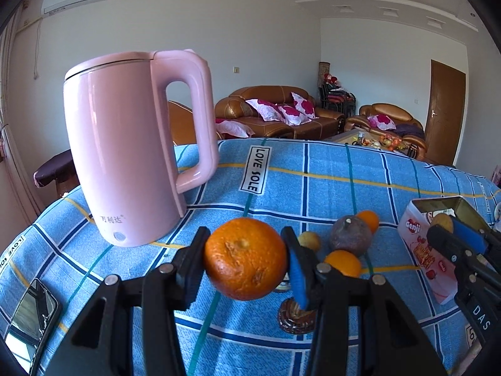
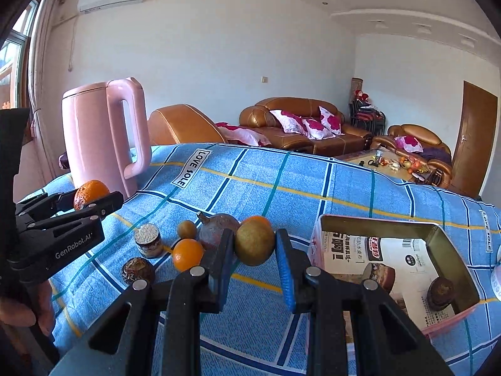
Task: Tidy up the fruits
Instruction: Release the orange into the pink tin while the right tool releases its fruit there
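Observation:
My left gripper [image 1: 245,258] is shut on a big orange [image 1: 245,258] and holds it above the blue checked cloth; the same orange shows in the right wrist view [image 2: 90,192]. My right gripper [image 2: 254,244] is shut on a yellow-green citrus fruit [image 2: 254,244], seen small in the left wrist view [image 1: 442,221] beside the open tin box [image 2: 438,238]. On the cloth lie a purple passion fruit [image 1: 350,235], a small orange [image 1: 343,262], another small orange [image 1: 369,219] and a small yellow fruit [image 1: 309,240].
A pink kettle [image 1: 125,156] stands at the back left. A phone [image 1: 31,319] lies at the cloth's left edge. A brown cookie [image 1: 294,316] and a small cake [image 2: 148,239] lie near the fruits. The tin holds two pastries [image 2: 441,293].

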`<state>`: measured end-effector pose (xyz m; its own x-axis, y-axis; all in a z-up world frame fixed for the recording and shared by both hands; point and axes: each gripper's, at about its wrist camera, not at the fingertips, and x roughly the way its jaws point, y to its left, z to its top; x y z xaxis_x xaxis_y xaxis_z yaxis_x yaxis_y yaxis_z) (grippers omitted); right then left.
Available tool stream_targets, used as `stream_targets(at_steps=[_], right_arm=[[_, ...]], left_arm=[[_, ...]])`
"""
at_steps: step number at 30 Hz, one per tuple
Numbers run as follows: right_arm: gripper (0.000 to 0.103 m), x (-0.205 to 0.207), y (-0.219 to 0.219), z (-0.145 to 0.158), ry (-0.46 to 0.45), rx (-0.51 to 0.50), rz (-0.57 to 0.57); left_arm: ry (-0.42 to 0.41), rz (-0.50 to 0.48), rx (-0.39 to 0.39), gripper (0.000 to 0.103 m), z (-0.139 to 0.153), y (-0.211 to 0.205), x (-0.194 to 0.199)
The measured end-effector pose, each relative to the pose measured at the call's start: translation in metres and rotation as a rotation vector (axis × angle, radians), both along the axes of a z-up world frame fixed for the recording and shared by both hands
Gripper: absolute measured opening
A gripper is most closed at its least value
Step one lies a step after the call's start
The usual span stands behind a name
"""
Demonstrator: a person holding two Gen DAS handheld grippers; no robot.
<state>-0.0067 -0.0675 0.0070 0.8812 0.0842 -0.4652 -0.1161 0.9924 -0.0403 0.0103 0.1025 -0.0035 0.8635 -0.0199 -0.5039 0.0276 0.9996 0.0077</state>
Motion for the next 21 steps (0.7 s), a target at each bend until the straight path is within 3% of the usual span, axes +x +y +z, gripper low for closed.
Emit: stream_targets(at_steps=[21], right_arm=[[0.029, -0.017, -0.050, 0.001, -0.006, -0.002, -0.067]], left_arm=[[0.007, -0.064, 0.040, 0.048, 0.001, -0.064, -0.019]])
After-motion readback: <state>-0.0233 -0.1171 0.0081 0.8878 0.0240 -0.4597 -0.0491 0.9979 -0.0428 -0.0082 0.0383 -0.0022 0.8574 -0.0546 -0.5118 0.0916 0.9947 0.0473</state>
